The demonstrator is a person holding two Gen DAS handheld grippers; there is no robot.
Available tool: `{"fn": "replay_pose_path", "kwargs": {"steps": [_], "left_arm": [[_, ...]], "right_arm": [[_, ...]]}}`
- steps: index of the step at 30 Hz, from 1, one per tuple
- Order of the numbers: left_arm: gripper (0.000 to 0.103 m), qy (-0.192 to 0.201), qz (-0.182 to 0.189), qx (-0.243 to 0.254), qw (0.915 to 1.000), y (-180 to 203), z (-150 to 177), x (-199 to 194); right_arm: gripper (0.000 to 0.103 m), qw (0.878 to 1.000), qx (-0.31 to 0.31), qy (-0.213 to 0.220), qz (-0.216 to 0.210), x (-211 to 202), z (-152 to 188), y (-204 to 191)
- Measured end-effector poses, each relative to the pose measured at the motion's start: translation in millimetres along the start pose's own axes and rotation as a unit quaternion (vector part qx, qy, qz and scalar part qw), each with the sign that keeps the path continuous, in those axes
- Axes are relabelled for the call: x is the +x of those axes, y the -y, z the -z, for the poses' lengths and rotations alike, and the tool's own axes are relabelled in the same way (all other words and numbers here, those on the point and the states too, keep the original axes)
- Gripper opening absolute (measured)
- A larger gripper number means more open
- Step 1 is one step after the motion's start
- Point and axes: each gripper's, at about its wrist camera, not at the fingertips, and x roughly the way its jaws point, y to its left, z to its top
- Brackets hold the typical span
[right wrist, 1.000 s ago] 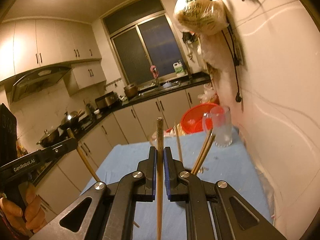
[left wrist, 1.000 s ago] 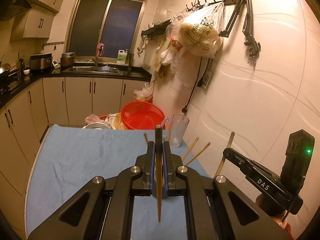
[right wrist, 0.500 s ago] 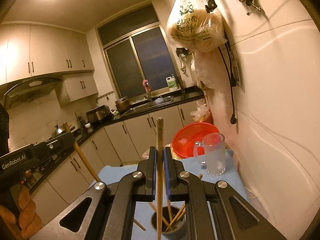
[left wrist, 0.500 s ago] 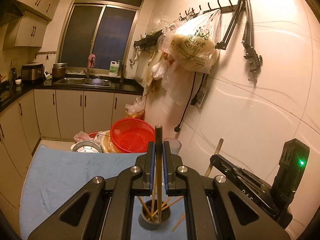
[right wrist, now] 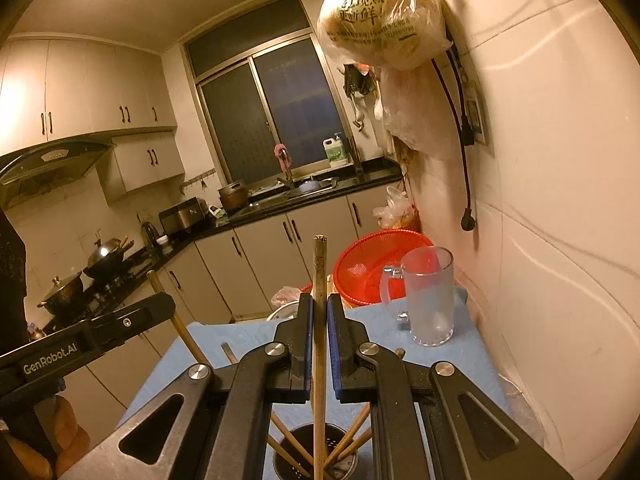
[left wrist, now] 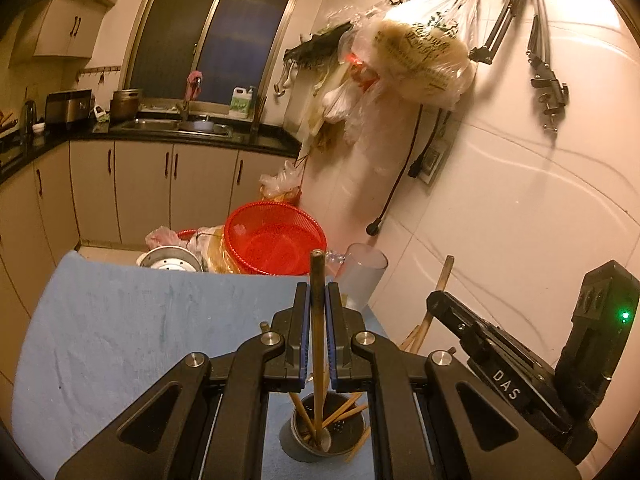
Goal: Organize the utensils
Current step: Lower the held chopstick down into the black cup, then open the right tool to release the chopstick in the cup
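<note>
Nearest, each claw is clenched on a single wooden chopstick. The left claw (left wrist: pixel 317 312) pinches its chopstick (left wrist: pixel 316 344) upright between the blue pads, thin end down inside the dark perforated holder (left wrist: pixel 320 440) that stands on the blue-covered tabletop (left wrist: pixel 120 340). The right claw (right wrist: pixel 319 320) grips its own chopstick (right wrist: pixel 319 320) the same way, tip low over — or already within — the same holder (right wrist: pixel 312 456); the frame edge cuts off the bottom, so contact with the holder's floor cannot be told.

Holding the sticks vertical, pinched near mid-length, looks deliberate: the tips can enter the narrow mouth without snagging the chopsticks already fanned against the rim (right wrist: pixel 348 440). In the left view the right unit's stick (left wrist: pixel 438 300) shows beside the wall, so both claws crowd the one opening. My judgement: the risk is the two sticks fouling each other, or nudging the light holder.

Just behind, a frosted glass mug (right wrist: pixel 430 296) stands empty near the wall, apart from the holder. Past the tabletop's far edge sit a red mesh basket (right wrist: pixel 372 276) and a metal pot (left wrist: pixel 170 262) with plastic bags around them.

Farther off — cabinets, a sink under the dark window (left wrist: pixel 208 32), and a bulging plastic bag (left wrist: pixel 424 60) hung from wall hooks.

Next step, as I read it: loosen both grips so the sticks drop in.
</note>
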Motion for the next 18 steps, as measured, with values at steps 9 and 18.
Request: {"fn": "replay_pose_path", "kwargs": {"steps": [9,18], "left_arm": [[0.007,0.007,-0.002,0.004,1.0,2.5,-0.1,-2.7],[0.007,-0.012,-0.012,-0.002,0.9999,-4.8,12.0,4.0]], "right_arm": [[0.008,0.999,-0.013,0.039,0.0,-24.5,-22.2,-11.9],[0.008,1.0,-0.009,-0.001,0.007,-7.7,4.2,-6.2]]}}
